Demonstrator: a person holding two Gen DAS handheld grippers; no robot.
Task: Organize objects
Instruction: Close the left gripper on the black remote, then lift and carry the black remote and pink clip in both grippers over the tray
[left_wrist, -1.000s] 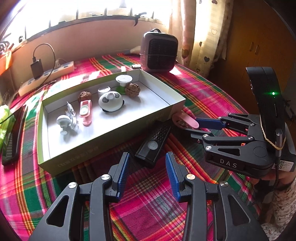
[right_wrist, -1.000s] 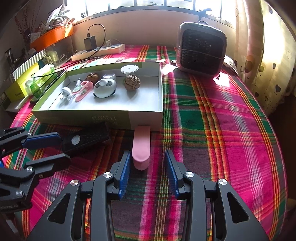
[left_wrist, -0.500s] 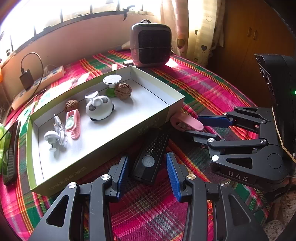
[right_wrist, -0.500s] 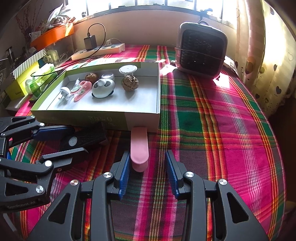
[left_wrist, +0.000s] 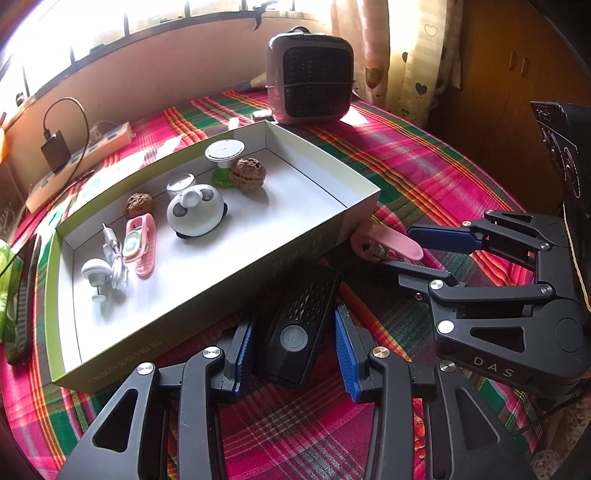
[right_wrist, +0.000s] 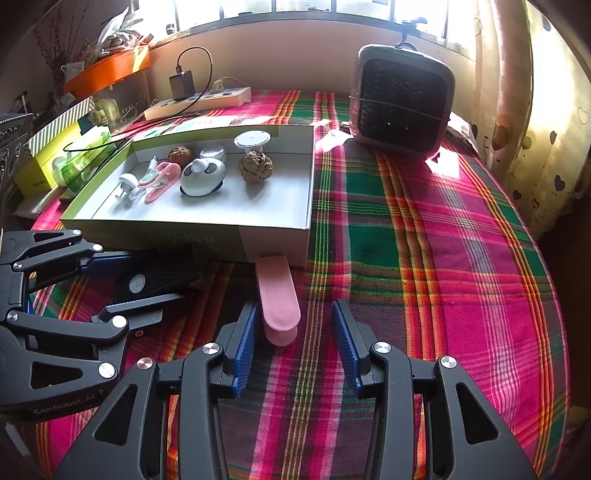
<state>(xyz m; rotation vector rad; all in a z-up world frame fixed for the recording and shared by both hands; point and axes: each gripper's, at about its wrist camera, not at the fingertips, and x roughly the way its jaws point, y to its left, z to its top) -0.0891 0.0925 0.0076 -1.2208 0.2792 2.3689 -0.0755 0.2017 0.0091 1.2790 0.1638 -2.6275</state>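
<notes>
- Left gripper (left_wrist: 293, 350): fingers spread, straddling the black remote (left_wrist: 297, 328) on the plaid tablecloth (right_wrist: 424, 258); narrow gaps on both sides, remote's far end just beside the box wall.
- Right gripper (right_wrist: 293, 345): fingers spread around the near end of the pink case (right_wrist: 277, 299), whose far end meets the box's front corner.
- Open box (left_wrist: 207, 291): floor bare along its near and right walls.
- Heater (right_wrist: 400, 99): well apart, beyond open cloth.
</notes>
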